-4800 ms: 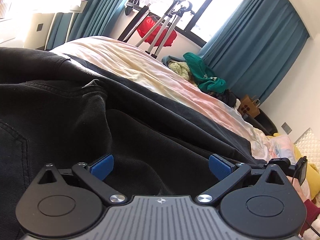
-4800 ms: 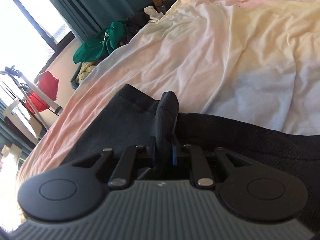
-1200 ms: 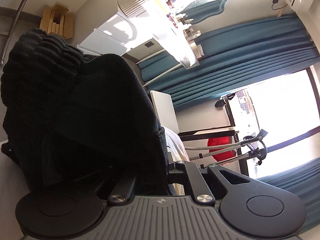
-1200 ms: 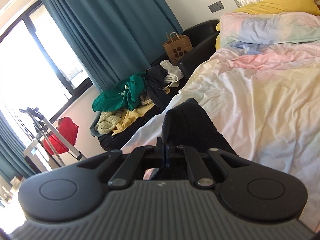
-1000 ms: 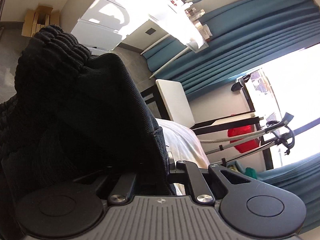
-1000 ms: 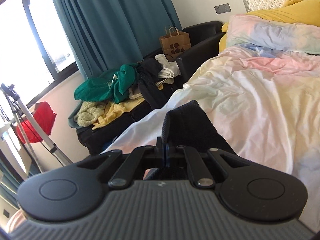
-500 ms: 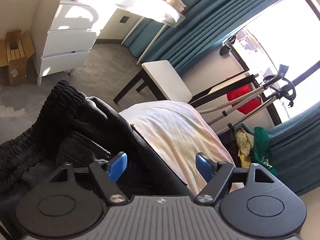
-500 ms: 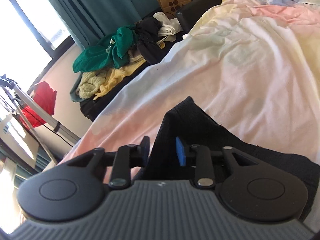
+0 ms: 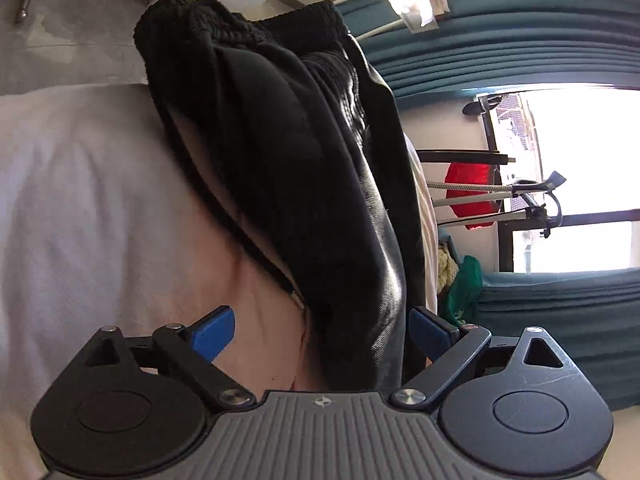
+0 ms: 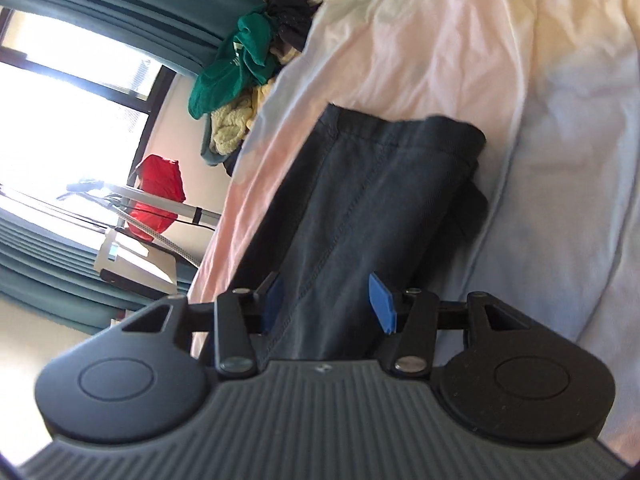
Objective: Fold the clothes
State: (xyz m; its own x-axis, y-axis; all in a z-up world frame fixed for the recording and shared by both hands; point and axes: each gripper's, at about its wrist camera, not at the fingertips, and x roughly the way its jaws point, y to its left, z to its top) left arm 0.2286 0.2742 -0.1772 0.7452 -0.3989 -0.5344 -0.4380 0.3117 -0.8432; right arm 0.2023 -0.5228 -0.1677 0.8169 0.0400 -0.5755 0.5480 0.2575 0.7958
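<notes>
On the bed sheet (image 9: pixel 100 200), dark trousers (image 10: pixel 360 200) lie between both grippers' spread, opening fingers (image 9: pixel 212 332).

1. The dark trousers (image 9: pixel 304 168) lie on the bed (image 9: pixel 88 208), stretched along its pale pink and white cover.
2. At one end the ribbed elastic waistband (image 9: pixel 200 20) is bunched near the edge of the bed, with the cloth below it heaped in loose folds and an open zip showing.
3. At the other end, the hemmed leg (image 10: pixel 384 184) lies flat on the bed, doubled lengthwise with a stitched seam running down it, the under layer sticking out at one side.
</notes>
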